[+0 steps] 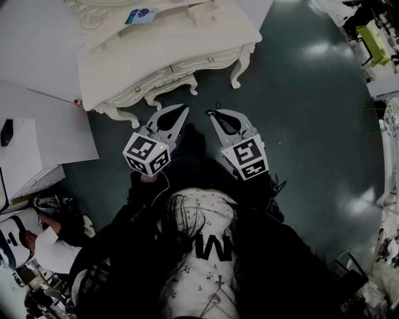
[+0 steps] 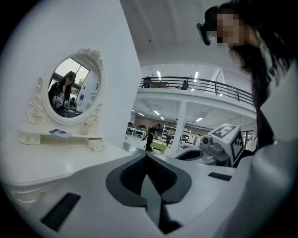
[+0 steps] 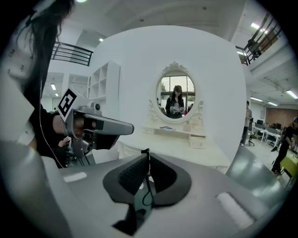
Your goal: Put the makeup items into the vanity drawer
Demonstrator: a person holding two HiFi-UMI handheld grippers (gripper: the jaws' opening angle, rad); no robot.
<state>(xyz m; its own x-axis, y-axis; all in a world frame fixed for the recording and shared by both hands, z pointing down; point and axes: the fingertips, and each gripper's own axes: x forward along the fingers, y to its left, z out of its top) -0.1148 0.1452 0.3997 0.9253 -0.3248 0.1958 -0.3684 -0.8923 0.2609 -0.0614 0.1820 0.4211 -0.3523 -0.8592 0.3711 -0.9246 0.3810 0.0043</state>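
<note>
Stands on dark floor (image 1: pixel 299 124) before white vanity (image 1: pixel 168 62), seen steeply from above. Holds left gripper (image 1: pixel 181 108) and right gripper (image 1: pixel 210 113) side by side just short of vanity's front edge, both pointing toward it, near each other but apart.

Left gripper view: finds jaws pressed together tip to tip, with nothing between. Catches marker cube (image 2: pixel 228 139) of right gripper off to the right.

Right gripper view: finds jaws likewise closed, gripping no makeup. Notes thin dark strand (image 3: pixel 147 193) looping down along the seam; cannot tell whether pinched or merely hanging.

Places makeup items on vanity, well ahead of both grippers, untouched:
- flat blue-and-white packet (image 1: pixel 140 15) on raised back shelf (image 2: pixel 60 137), below oval mirror (image 3: pixel 176 97);
- small white box (image 1: pixel 202 14) on tabletop near shelf's right end.

Cannot make out anything smaller on shelf.

Locates drawer (image 1: pixel 209 60) under tabletop at front, knob showing, front flush with carved apron, shut.

Surroundings: white panels (image 1: pixel 37 124) left of vanity; seated person (image 1: pixel 50 240) at lower left of head view; walking person (image 2: pixel 151 135) far off in hall behind vanity; railed balcony (image 2: pixel 195 86) above.
</note>
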